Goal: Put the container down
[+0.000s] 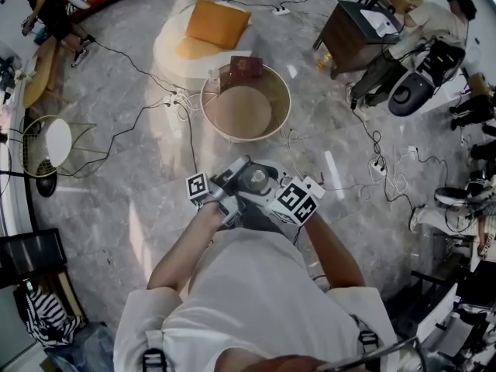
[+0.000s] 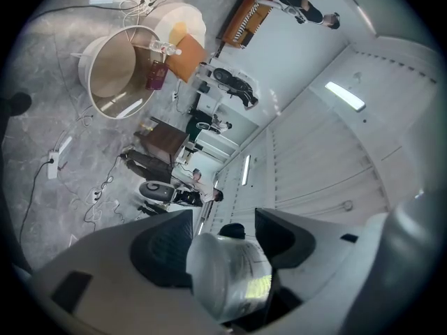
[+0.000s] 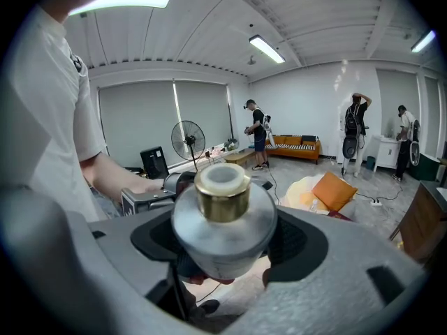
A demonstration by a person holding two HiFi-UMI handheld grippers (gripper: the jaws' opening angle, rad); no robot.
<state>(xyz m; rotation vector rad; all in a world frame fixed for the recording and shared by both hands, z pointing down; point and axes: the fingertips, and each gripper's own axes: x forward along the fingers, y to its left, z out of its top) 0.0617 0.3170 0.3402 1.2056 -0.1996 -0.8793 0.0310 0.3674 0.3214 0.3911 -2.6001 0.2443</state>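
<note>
Grey marble floor (image 1: 132,208) strewn with cables, round cream tub (image 1: 287,91) ahead of the person. The frosted container (image 3: 222,215) with a brass collar is well short of the tub, close to the chest, with the left gripper (image 1: 232,183) pinching its labelled body and the right gripper (image 1: 273,187) clamped across its shoulder. Judgement: carry it level toward the tub, clear of the maroon box (image 1: 246,68) on the far rim. Seat the base flat before spreading either gripper, and free one at a time so it cannot tip.
</note>
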